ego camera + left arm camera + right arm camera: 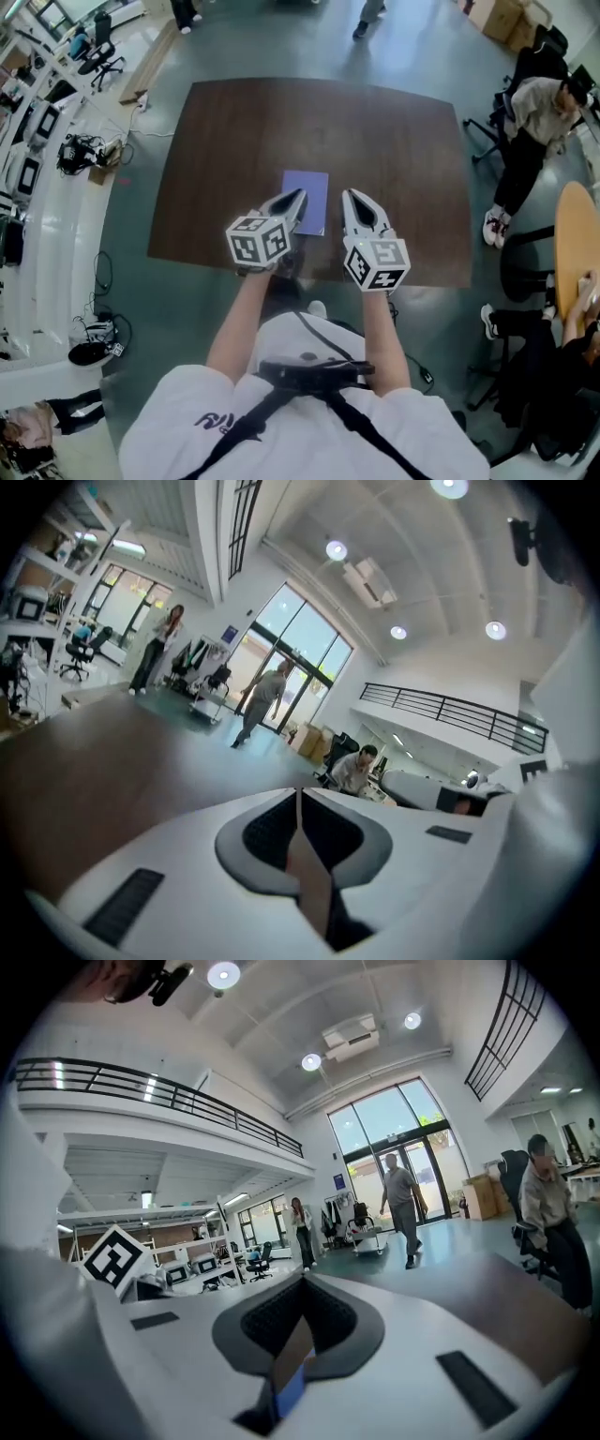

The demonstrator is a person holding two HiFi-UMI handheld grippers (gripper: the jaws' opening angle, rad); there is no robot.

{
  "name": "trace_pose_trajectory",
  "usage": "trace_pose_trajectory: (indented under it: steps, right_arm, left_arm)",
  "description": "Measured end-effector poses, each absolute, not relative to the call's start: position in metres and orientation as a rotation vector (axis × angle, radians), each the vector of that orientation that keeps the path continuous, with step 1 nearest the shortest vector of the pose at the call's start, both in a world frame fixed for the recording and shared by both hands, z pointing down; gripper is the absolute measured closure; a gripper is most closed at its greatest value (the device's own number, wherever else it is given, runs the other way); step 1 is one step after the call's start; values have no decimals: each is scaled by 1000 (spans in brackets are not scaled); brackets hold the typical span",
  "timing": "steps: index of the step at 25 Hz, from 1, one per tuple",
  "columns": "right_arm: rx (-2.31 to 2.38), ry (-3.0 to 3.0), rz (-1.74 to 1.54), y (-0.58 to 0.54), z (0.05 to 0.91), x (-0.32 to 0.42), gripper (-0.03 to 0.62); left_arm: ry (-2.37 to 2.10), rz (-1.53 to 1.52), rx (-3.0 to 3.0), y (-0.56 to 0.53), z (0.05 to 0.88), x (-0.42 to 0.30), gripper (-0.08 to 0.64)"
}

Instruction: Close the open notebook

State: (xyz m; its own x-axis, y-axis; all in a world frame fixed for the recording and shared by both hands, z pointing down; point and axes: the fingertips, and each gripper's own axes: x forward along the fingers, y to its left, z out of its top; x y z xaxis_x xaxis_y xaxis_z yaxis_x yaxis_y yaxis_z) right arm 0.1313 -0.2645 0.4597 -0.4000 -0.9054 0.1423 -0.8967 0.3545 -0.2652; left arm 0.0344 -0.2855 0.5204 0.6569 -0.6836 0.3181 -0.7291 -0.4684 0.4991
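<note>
A lilac-blue notebook (308,192) lies shut and flat on the dark brown table (394,150), near its front edge. Both grippers hover above it and point almost level across the room. My left gripper (300,195) is over the notebook's left side, and its jaws are shut with nothing between them (298,792). My right gripper (347,194) is just right of the notebook, jaws also shut and empty (302,1281). In the right gripper view a sliver of the blue notebook (289,1393) shows below the jaws.
A seated person (539,112) and office chairs are off the table's right side, beside a round wooden table (574,244). Desks, chairs and cables (80,150) line the left. A person (403,1199) walks by the glass doors beyond the table.
</note>
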Motion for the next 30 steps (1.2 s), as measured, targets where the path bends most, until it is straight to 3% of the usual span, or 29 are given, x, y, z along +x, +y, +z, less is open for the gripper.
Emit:
trace_pose_trajectory:
  steps: [11, 30]
  right_arm:
    - [-1640, 2615, -183, -245, 419, 105, 591]
    - [-1600, 2573, -86, -231, 390, 112, 591]
  left_arm:
    - [-1675, 71, 2537, -256, 426, -13, 541]
    - [-1669, 65, 2632, -239, 403, 14, 541]
